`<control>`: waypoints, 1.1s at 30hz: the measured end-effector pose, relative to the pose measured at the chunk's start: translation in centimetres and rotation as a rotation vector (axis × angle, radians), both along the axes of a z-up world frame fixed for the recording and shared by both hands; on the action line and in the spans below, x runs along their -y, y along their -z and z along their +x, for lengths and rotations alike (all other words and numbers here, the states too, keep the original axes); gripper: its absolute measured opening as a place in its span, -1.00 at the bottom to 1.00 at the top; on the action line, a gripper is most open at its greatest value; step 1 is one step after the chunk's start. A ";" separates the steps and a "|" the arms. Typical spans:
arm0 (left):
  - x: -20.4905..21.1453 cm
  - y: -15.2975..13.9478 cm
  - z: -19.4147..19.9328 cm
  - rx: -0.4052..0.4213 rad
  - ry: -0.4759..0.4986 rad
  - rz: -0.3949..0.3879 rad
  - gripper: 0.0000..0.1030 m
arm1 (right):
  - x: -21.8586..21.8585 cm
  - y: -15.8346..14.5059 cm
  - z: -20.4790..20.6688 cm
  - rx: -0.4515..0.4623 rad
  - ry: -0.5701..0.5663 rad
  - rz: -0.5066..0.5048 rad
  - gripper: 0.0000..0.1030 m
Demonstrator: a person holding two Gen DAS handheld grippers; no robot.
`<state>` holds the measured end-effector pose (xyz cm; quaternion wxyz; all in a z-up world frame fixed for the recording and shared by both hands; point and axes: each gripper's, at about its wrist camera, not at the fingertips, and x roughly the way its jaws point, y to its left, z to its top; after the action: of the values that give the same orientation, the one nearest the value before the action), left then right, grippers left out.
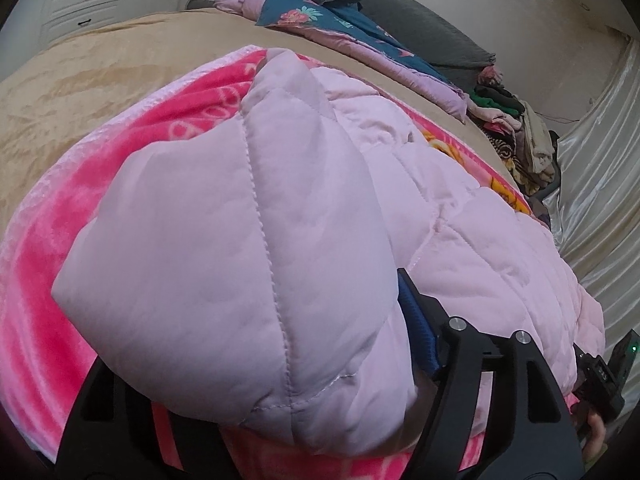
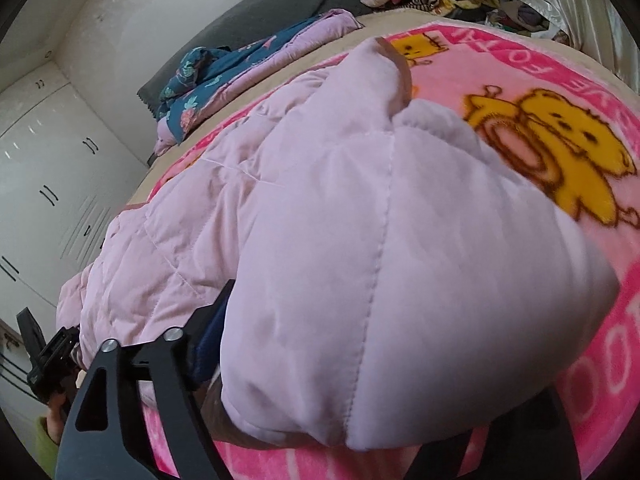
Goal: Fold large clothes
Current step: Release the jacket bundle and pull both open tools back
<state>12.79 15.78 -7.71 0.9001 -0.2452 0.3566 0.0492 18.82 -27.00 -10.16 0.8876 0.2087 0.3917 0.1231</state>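
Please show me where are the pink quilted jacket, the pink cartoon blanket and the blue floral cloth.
pink quilted jacket (image 1: 248,216), left wrist view, raised quilted panel.
pink cartoon blanket (image 2: 560,136), right wrist view, yellow cartoon figure.
blue floral cloth (image 1: 320,4), left wrist view, crumpled part.

Black slotted gripper arms (image 1: 500,400) with 2 silver screws (image 1: 458,323) and blue finger pads (image 1: 420,328) are seen; a green sleeve (image 2: 45,446) is worn.
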 end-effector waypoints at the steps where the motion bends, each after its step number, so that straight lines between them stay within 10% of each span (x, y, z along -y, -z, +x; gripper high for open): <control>1: -0.1 0.0 -0.1 -0.005 0.002 -0.004 0.26 | 0.1 -0.1 -0.2 -0.009 0.008 -0.008 0.68; 10: 0.2 -1.2 -1.2 -0.040 0.018 0.032 0.67 | 0.3 -1.4 -2.3 -0.015 0.006 -0.042 0.73; 21: 0.8 -2.9 -3.4 -0.038 0.015 0.073 0.68 | 0.5 -3.6 -5.6 0.024 0.008 -0.108 0.74; 33: 2.3 -7.3 -7.5 0.065 0.016 0.191 0.82 | -1.3 -10.5 -10.5 0.246 -0.010 -0.235 0.91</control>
<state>5.32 13.52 -0.40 0.9309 -0.1569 0.3229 0.0679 8.31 -25.70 0.34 0.9466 0.0847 0.2927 0.1054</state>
